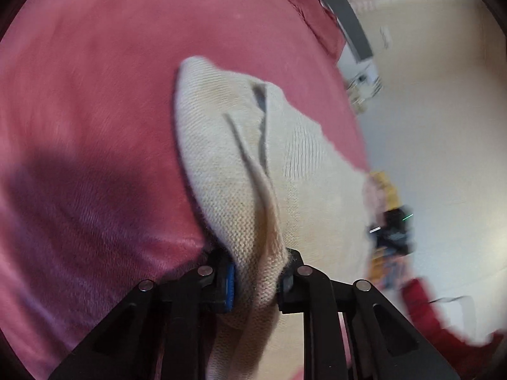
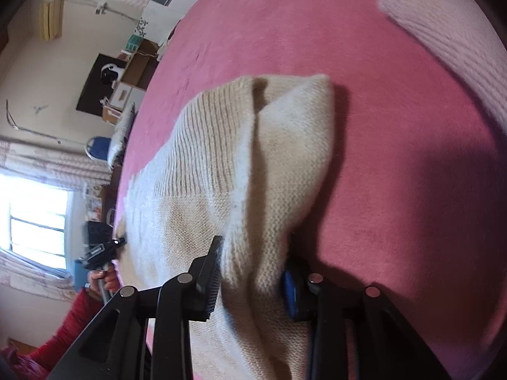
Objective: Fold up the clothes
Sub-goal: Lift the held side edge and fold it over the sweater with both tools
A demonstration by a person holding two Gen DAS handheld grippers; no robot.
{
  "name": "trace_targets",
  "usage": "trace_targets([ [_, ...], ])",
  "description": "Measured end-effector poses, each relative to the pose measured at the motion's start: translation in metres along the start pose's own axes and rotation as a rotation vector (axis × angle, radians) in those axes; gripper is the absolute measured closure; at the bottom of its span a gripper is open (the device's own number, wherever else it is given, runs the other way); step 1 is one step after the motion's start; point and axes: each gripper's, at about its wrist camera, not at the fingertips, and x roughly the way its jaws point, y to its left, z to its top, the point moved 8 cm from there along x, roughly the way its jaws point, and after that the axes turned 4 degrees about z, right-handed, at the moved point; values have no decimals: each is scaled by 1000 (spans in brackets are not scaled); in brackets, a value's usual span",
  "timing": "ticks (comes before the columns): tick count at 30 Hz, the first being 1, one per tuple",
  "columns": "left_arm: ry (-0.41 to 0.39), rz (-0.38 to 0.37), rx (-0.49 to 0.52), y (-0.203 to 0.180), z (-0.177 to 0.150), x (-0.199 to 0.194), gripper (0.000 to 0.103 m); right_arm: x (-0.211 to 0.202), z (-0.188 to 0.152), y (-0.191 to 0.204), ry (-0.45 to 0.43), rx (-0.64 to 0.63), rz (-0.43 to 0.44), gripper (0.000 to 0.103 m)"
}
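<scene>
Both grippers (left (image 1: 256, 280), right (image 2: 250, 280)) pinch the sweater (image 1: 240, 171); only right view shows a window (image 2: 35, 218).

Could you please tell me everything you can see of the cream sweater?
The sweater is a cream knit, plain stitch over most of it with a ribbed band along one edge. It lies partly on the pink blanket, folded over on itself, layers bunched with deep creases. The left gripper and right gripper are each shut on a fold of it, lifting those parts. A sleeve-like piece lies apart at the far right.
</scene>
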Motion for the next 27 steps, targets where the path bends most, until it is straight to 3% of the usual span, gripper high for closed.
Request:
trace_targets([
  [4, -34, 181, 97, -10, -1, 2, 86, 4, -1, 15, -18, -35, -152, 84],
  [6, -62, 235, 138, -20, -4, -2, 86, 3, -2, 19, -50, 16, -194, 86],
  [9, -104, 316, 201, -35, -10, -10, 86, -7, 1, 34, -96, -14, -257, 88],
  [14, -174, 450, 306, -61, -18, -25, 86, -26, 4, 71, -155, -74, -281, 89],
  [19, -244, 584, 410, -88, -26, -41, 86, -36, 4, 131, -182, -208, -313, 89],
  [27, -345, 628, 348, -70, -47, -122, 86, -36, 8, 225, -188, -373, -283, 93],
])
